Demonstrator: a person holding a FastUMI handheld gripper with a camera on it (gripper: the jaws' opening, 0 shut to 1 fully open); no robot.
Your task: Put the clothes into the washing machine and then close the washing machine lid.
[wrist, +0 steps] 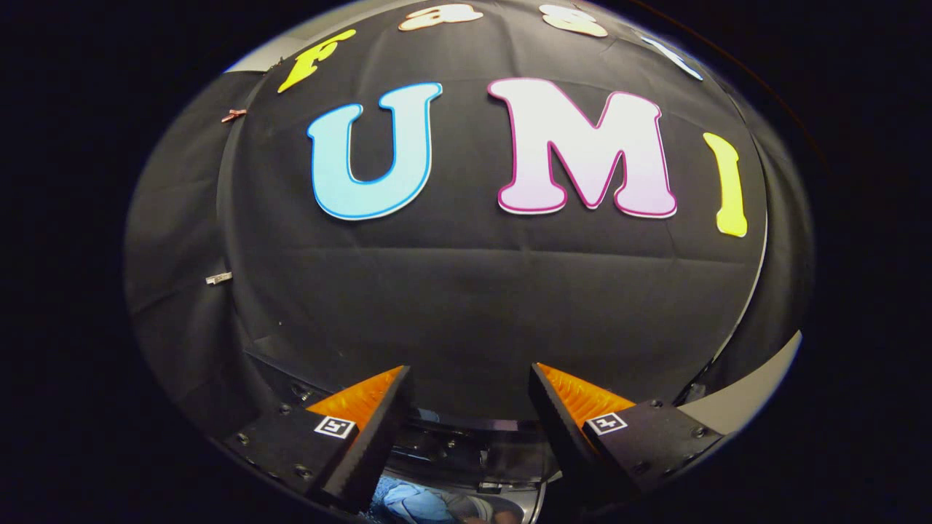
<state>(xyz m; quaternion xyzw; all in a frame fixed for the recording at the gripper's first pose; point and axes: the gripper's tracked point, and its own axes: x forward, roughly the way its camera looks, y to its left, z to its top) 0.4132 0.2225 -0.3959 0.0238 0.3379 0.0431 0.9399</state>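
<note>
Gripper (470, 407): held up and aimed at the booth wall, with the two fingers spread well apart. Nothing is gripped between them, just open air.

Fingers: only the forward wedges are seen, one (364, 429) on the left and one on the right. Their bases are cut off low down, so the hand holding the thing can't be made out at all.

Markers: a small square tag (335, 426) is stuck on the left finger and another on the right. Too small to be read properly.

Booth wall (466, 306): black cloth, taking up pretty much everything beyond the fingers. A horizontal crease is seen running across it about halfway down.

Clips: a small reddish clip (233, 114) and a silvery one (218, 278) are pinned on the cloth's seam, off to the left and well beyond the fingers.

Washing machine (466, 447): honestly hard to make out. Only a dark strip of it is seen down between the fingers, below the cloth. Whether the lid is up or down can't be told from this angle.

Clothes (411, 503): a bit of light blue fabric is glimpsed right at the bottom, between the finger bases, partly hidden by the left finger. Whether it's lying inside the machine or just beside it can't be told.

Pale surface (750, 397): a light grey band is seen past the right finger, cut off by the cloth.
</note>
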